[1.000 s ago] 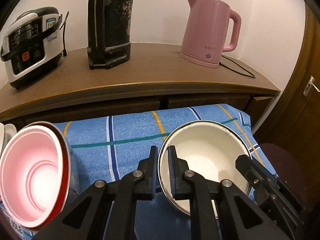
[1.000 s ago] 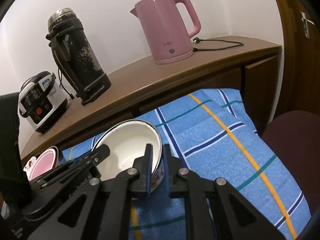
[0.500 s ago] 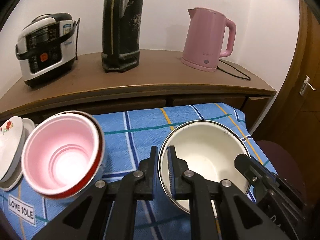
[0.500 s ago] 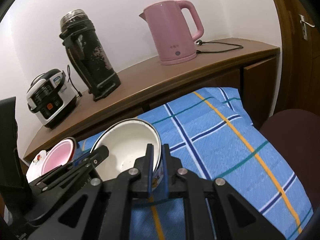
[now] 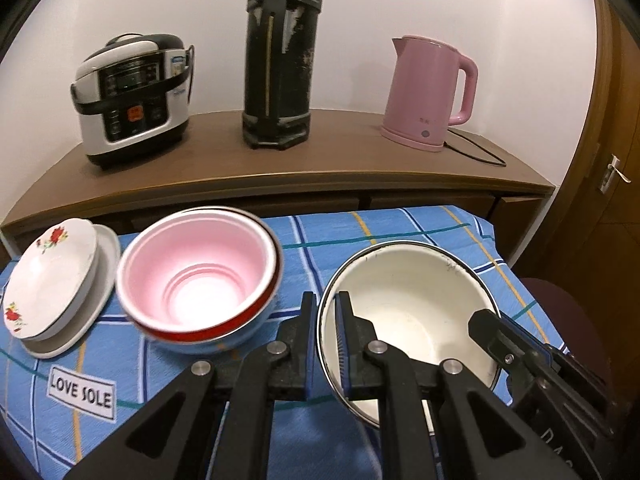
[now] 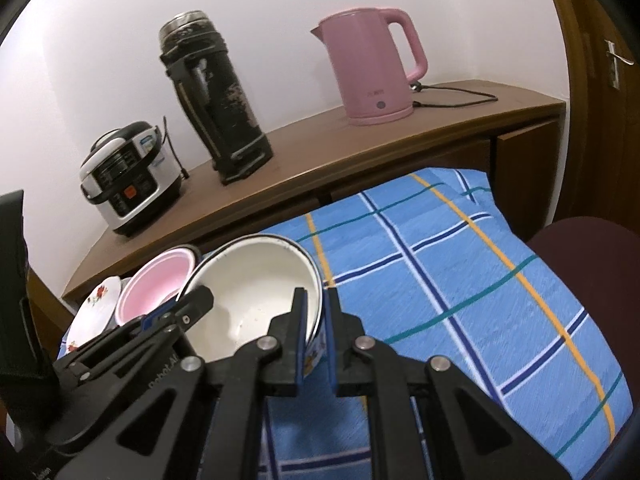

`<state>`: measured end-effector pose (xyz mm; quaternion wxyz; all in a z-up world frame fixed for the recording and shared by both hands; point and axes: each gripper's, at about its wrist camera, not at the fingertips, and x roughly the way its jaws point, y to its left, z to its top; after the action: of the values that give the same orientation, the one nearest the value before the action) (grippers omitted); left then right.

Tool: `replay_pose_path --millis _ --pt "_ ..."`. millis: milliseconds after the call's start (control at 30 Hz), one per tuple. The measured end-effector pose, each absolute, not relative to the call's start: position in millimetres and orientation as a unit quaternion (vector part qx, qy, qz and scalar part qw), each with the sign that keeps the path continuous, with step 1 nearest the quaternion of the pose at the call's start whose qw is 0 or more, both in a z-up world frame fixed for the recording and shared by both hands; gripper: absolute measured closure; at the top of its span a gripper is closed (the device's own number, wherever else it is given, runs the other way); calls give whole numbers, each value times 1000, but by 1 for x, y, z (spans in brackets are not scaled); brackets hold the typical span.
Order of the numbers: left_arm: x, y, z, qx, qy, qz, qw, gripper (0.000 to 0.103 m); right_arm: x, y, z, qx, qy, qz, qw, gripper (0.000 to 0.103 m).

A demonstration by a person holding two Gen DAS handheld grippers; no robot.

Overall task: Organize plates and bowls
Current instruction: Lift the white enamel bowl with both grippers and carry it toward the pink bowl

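While clamped on opposite rims by left gripper (image 5: 327, 312) and right gripper (image 6: 313, 310), white enamel bowl (image 5: 404, 308) hung above blue plaid cloth (image 6: 440, 264). Risked tilting from uneven pull, or knocking pink bowl (image 5: 196, 276) alongside. Had drifted nearer pink bowl and floral plates (image 5: 48, 276) than a second earlier.

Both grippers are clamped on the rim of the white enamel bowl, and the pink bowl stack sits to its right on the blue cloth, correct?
Not quite. The left gripper and right gripper do each clamp the white enamel bowl by its rim, but the pink bowl stack sits to its left on the blue cloth, beside the flowered plates. The left wrist view shows this.
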<state>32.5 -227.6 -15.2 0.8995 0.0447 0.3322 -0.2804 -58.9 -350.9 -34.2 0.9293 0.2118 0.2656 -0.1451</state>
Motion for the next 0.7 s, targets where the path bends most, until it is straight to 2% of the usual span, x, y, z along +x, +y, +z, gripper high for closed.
replay_pose_path --millis 700 --pt "41 -156 -3 15 326 -236 915 92 -43 -286 -18 176 267 -94 943 95"
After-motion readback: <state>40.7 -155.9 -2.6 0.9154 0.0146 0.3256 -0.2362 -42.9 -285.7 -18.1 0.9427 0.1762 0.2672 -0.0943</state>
